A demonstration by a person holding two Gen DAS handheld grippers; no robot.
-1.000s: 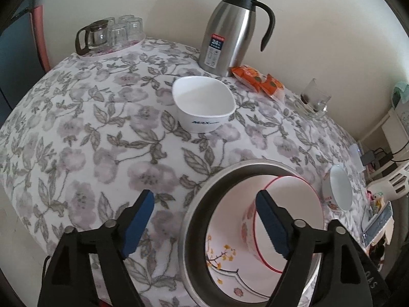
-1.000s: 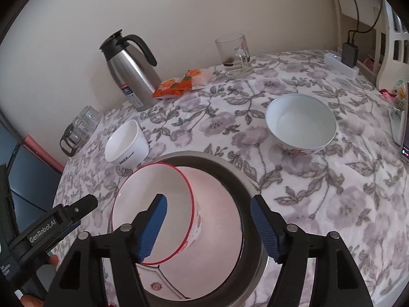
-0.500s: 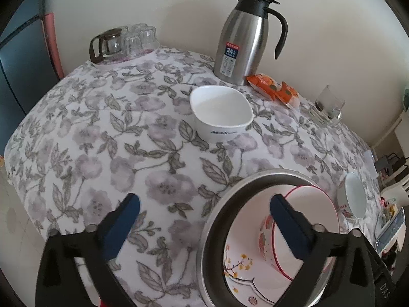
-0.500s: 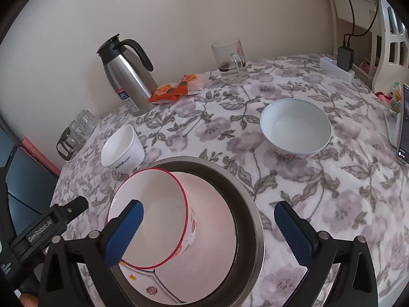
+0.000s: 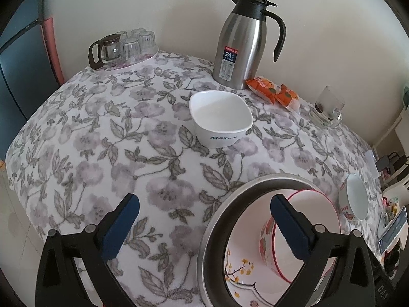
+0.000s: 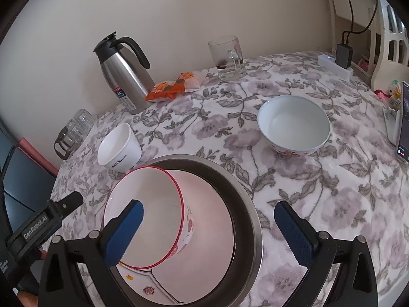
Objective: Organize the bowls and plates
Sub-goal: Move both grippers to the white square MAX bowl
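A steel basin (image 5: 212, 230) (image 6: 251, 220) stands at the near edge of the table. Inside it a patterned plate (image 5: 240, 268) (image 6: 148, 290) lies flat, and a red-rimmed bowl (image 5: 319, 217) (image 6: 153, 197) leans on its side on the plate. My left gripper (image 5: 204, 200) hovers open above the basin's left rim, holding nothing. Over the basin my right gripper (image 6: 209, 206) is also open and holds nothing. A white square bowl (image 5: 219, 112) (image 6: 118, 145) stands beyond the basin. A round white bowl (image 5: 356, 199) (image 6: 294, 125) with flowers outside stands to the right.
The table has a flowered cloth. A steel thermos jug (image 5: 242, 43) (image 6: 122, 71), orange snack packets (image 5: 271, 89), a glass mug (image 5: 328, 106) and a tray of glasses (image 5: 122, 46) line the wall side. A phone (image 6: 402, 120) stands at the right edge.
Both pairs of jaws have spread much wider. The left view has tipped up a little, showing more of the table. The red-rimmed bowl still leans in the basin.
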